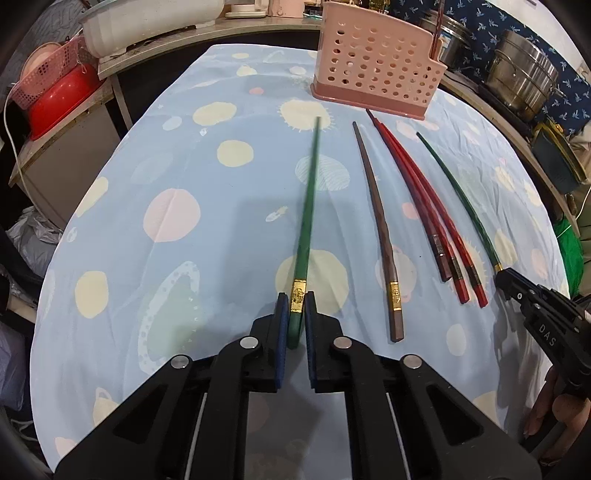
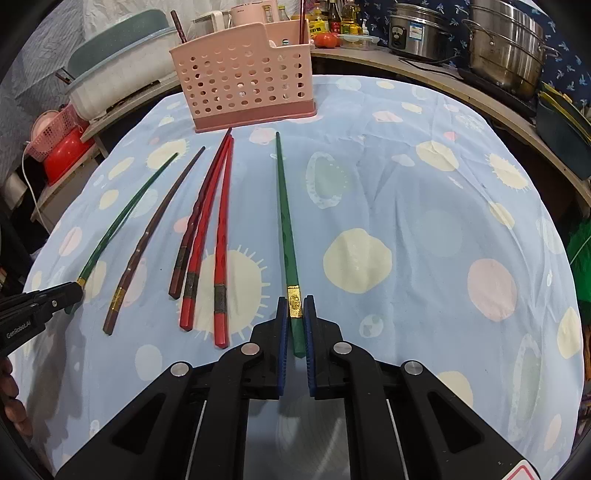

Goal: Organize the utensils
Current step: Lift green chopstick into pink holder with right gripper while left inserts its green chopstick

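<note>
My left gripper is shut on a green chopstick near its gold band; the stick looks blurred and raised off the cloth. My right gripper is shut on a second green chopstick, which lies along the cloth. Between them lie a brown chopstick and three red chopsticks. The pink perforated utensil holder stands at the far end with two sticks upright in it. The right gripper shows in the left wrist view; the left gripper shows in the right wrist view.
The table wears a light blue spotted cloth. Steel pots and a cooker stand on the counter at the far right. A white tub and a red bowl with a pink basket are at the far left.
</note>
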Motion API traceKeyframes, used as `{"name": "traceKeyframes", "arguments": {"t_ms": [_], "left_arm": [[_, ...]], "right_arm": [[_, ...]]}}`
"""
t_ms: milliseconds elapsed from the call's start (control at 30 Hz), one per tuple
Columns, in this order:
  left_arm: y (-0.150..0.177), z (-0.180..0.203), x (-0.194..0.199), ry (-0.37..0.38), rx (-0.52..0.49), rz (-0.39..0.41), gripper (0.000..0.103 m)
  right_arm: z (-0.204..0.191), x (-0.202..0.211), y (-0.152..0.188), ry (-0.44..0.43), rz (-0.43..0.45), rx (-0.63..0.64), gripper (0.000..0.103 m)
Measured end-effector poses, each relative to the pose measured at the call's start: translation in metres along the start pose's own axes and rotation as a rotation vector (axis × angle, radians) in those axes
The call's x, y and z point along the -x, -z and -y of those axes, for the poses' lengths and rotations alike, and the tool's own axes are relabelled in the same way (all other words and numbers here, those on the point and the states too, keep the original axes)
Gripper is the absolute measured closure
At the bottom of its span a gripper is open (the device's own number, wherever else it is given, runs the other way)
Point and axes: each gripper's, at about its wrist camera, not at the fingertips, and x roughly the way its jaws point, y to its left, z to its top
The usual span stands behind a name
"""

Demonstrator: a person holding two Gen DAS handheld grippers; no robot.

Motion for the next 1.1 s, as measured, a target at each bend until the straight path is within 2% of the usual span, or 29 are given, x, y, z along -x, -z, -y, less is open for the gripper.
{"name": "traceKeyframes", "arguments": {"t_ms": [300, 600, 867, 1100], "left_arm": [[-0.009, -0.002, 0.031, 0.019, 0.008, 0.046, 0.096], [-0.032, 0.003, 0.075, 0.035, 0.003, 0.132, 0.096], [-0.07, 0.007, 0.112, 0.037, -0.001, 0.232, 0.096], [-0.114, 0.014, 0.137, 0.032, -0.024, 0.31, 0.096]], "right_arm": [[0.006, 0.034, -0.01, -0.025, 0.049, -0.008, 0.096], [0.013, 0.088, -0.045, -0.05, 0.173, -0.024, 0.096], [0.015, 0.13, -0.088, -0.059, 0.293, -0.001, 0.096], [0.015, 0.148, -0.129, -0.069, 0.361, 0.018, 0.096]]}}
